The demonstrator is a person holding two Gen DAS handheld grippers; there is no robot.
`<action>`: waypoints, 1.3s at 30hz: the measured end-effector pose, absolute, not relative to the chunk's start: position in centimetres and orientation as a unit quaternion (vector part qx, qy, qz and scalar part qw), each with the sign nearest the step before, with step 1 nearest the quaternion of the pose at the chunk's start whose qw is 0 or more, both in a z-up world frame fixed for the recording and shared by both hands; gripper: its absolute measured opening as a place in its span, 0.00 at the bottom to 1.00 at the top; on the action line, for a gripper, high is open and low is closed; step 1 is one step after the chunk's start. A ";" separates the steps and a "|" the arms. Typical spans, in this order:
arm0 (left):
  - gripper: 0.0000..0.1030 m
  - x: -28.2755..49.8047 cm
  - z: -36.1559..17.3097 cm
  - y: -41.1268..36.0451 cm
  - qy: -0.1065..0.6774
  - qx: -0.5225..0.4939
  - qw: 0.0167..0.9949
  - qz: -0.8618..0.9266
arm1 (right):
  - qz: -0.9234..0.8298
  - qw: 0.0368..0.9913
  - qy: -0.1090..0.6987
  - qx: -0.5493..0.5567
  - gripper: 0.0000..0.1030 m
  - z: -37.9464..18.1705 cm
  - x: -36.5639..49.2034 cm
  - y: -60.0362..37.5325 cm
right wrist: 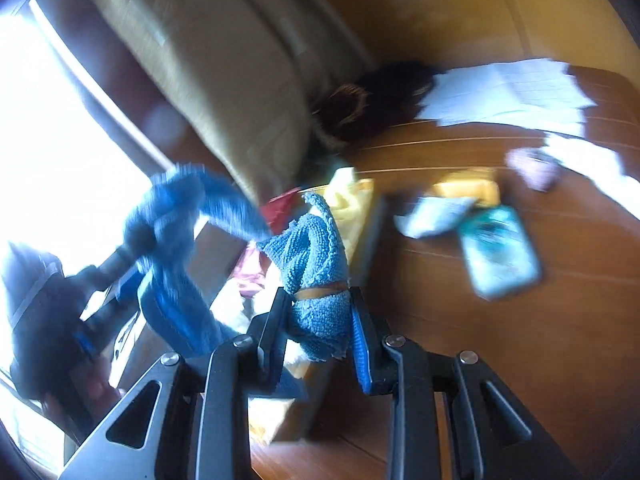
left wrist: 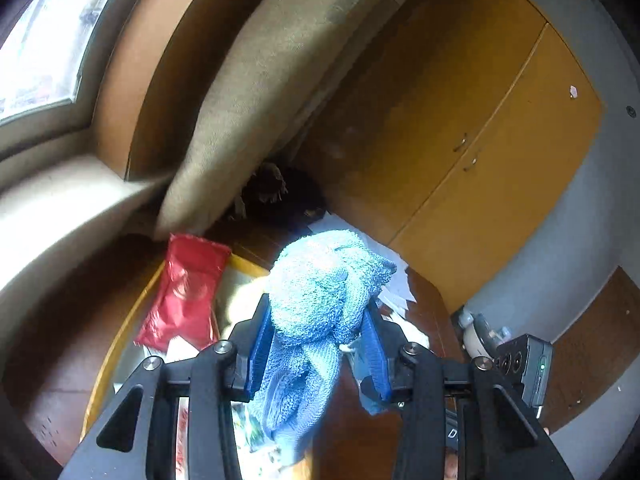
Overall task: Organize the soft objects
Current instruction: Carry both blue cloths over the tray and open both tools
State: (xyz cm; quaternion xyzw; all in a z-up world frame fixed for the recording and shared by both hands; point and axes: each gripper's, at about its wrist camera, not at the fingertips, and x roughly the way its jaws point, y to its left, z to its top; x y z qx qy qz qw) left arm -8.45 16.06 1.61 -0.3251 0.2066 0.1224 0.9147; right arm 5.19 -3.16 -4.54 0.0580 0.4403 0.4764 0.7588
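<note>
black links of the left claw (left wrist: 318, 344) filled the bottom of the left wrist view, and its blue pads were clenched on a light blue cloth (left wrist: 320, 292). one bunched end of that cloth stood up above the pads like a soft ball, and the rest hung down between the links. its weave looked thick and looped, like terry, so i judge it would sag and slip easily. under it lay a yellow-rimmed tray (left wrist: 120, 328) with a red pouch (left wrist: 186, 292) and some papers inside, on the brown counter (left wrist: 352, 432). farther back there were a beige cushion (left wrist: 256, 80) and a wooden cupboard (left wrist: 480, 140).

in the right wrist view, the right claw (right wrist: 320, 320) also gripped the same blue cloth, here at a part with a thin brown band around it. from this grip the cloth stretched to the left in a long blurred strip up to the other claw, so it was held in the air between both claws, above the tray edge and not resting on anything. on the counter to the right were white papers (right wrist: 508, 92), a small pink thing (right wrist: 534, 170), a pale soft packet (right wrist: 436, 216) and a teal packet (right wrist: 500, 252); blur hid what they exactly were.

as i judge it, the work was only in its beginning or middle: the cloth was lifted but not yet folded or put down, and several soft things waited loose on the counter.
</note>
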 end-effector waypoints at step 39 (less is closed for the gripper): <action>0.77 -1.6 -3.5 10.8 0.339 -0.333 0.877 0.075 | 0.416 0.791 0.442 0.079 0.70 -4.6 8.7 -11.5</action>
